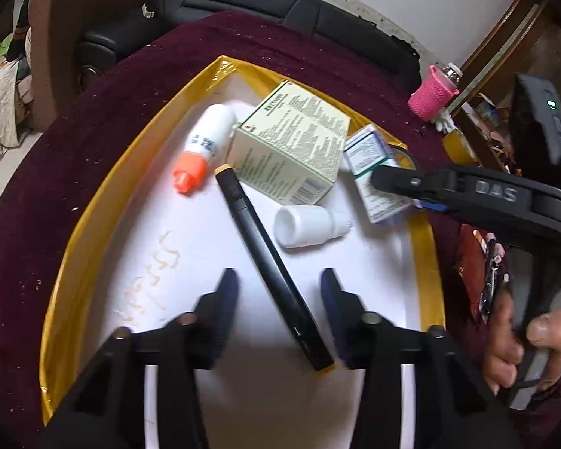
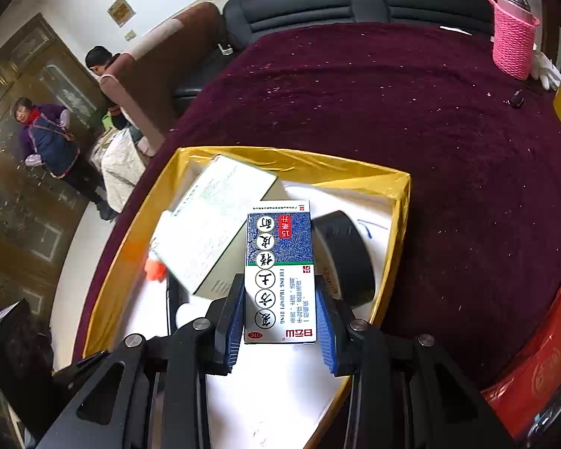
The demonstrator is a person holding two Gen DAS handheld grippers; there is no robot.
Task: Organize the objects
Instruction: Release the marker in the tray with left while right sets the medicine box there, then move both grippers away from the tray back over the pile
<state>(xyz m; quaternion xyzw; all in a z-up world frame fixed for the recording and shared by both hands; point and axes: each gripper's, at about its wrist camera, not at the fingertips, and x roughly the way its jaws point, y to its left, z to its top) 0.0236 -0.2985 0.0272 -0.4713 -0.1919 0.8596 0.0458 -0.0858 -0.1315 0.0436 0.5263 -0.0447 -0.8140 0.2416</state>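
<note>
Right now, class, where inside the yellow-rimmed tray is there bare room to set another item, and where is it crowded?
Bare floor lies along the tray's left wall, between it and the black pen, below the orange-capped bottle. The far right corner is crowded: green box, blue-and-white box, black tape roll and small white bottle.

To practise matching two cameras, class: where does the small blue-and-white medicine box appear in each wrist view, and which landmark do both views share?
Left wrist view: the small blue-and-white medicine box sits right of centre, beside the large pale green box, with the right gripper closed on it.
Right wrist view: the box fills the centre, clamped between the blue pads.
Shared landmark: the yellow-rimmed tray.
</note>
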